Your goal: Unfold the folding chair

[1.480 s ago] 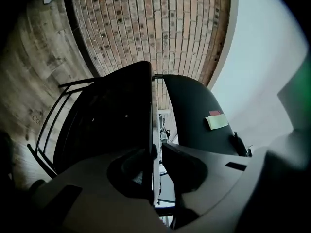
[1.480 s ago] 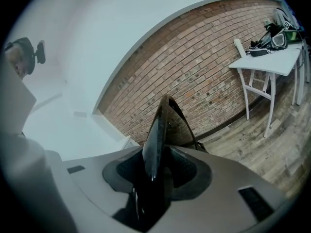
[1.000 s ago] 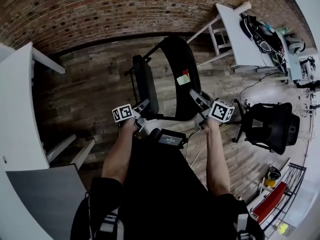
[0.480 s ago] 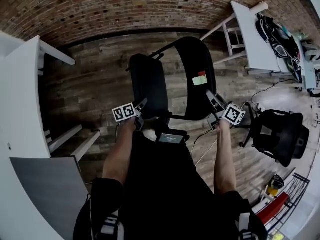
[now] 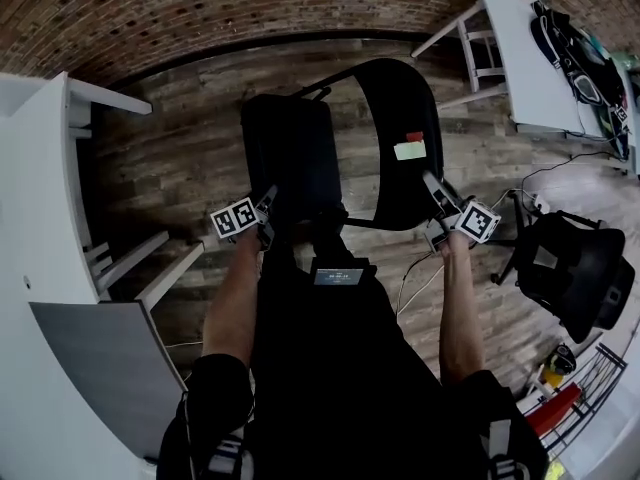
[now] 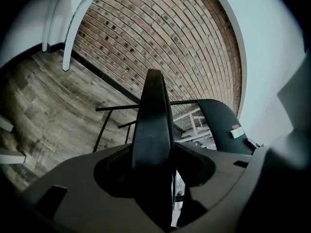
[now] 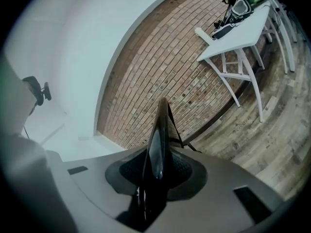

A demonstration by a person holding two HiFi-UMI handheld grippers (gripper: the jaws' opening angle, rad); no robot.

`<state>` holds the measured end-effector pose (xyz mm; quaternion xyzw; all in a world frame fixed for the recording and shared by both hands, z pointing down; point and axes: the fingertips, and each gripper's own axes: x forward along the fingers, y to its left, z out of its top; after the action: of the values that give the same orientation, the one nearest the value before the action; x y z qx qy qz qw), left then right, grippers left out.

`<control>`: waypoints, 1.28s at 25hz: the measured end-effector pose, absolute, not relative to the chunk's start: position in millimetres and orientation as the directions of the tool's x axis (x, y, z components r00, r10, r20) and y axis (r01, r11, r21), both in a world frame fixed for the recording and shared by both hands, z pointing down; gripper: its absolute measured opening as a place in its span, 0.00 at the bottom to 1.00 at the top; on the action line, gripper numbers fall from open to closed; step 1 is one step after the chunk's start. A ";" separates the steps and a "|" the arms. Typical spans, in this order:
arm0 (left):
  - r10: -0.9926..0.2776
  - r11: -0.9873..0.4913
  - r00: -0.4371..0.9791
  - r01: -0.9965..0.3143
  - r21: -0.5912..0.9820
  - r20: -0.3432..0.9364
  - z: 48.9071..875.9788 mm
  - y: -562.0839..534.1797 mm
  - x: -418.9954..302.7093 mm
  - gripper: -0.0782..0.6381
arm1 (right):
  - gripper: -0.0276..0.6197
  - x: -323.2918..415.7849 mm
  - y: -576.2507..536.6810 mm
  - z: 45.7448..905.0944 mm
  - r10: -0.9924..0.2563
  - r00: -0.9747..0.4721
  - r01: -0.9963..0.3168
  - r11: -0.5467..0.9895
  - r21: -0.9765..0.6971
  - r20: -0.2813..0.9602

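Wood-plank floor [image 5: 170,168], folding chair [image 5: 295,153] standing on it (black), office chair [image 5: 570,268] at right

Brick wall [image 5: 200,8] at back, dark baseboard [image 5: 200,65] under it. Grey-brown wood-plank floor [image 5: 180,158]. White table [image 5: 40,198] on left, second white table [image 5: 520,58] upper right with bags [image 5: 575,48] on top. Black office chair [image 5: 575,268] at right, cables [image 5: 545,173] on floor nearby. Even indoor light.

black folding chair [image 5: 290,158], partly unfolded
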<state>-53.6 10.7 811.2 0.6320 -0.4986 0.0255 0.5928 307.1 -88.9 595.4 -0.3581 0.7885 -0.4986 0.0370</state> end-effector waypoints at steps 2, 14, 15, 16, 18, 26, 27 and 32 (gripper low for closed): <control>-0.606 0.203 0.489 -0.668 0.716 0.628 816.5 9.2 -59.1 0.43 | 0.19 312.4 -92.2 599.6 -0.601 -0.744 -0.525 0.253 -0.813 0.293; -0.600 0.188 0.498 -0.673 0.715 0.626 834.1 8.7 -71.9 0.44 | 0.19 346.6 -96.7 633.5 -0.626 -0.719 -0.531 0.213 -0.820 0.303; -0.601 0.188 0.500 -0.670 0.718 0.624 835.5 9.7 -72.6 0.44 | 0.19 349.1 -96.9 636.3 -0.626 -0.716 -0.535 0.208 -0.819 0.309; -0.602 0.187 0.503 -0.666 0.722 0.620 836.8 9.9 -73.6 0.44 | 0.19 351.2 -97.4 638.7 -0.628 -0.713 -0.537 0.204 -0.818 0.312; -0.605 0.185 0.509 -0.657 0.731 0.611 839.9 9.5 -76.6 0.45 | 0.19 354.6 -99.0 643.9 -0.630 -0.710 -0.538 0.199 -0.819 0.314; -0.621 0.181 0.519 -0.634 0.751 0.588 856.3 16.2 -92.9 0.45 | 0.19 373.3 -99.5 670.8 -0.631 -0.714 -0.510 0.171 -0.843 0.304; -0.622 0.181 0.518 -0.634 0.752 0.587 858.0 15.8 -94.4 0.46 | 0.19 375.4 -100.0 672.8 -0.631 -0.716 -0.506 0.173 -0.845 0.300; -0.637 0.176 0.506 -0.639 0.749 0.581 865.5 17.0 -105.7 0.46 | 0.19 380.2 -102.8 683.2 -0.627 -0.726 -0.492 0.186 -0.851 0.283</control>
<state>-105.7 17.0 865.5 0.6419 -0.4971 0.0007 0.5838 380.2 -102.8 683.2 -0.3644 0.7673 -0.5237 0.0645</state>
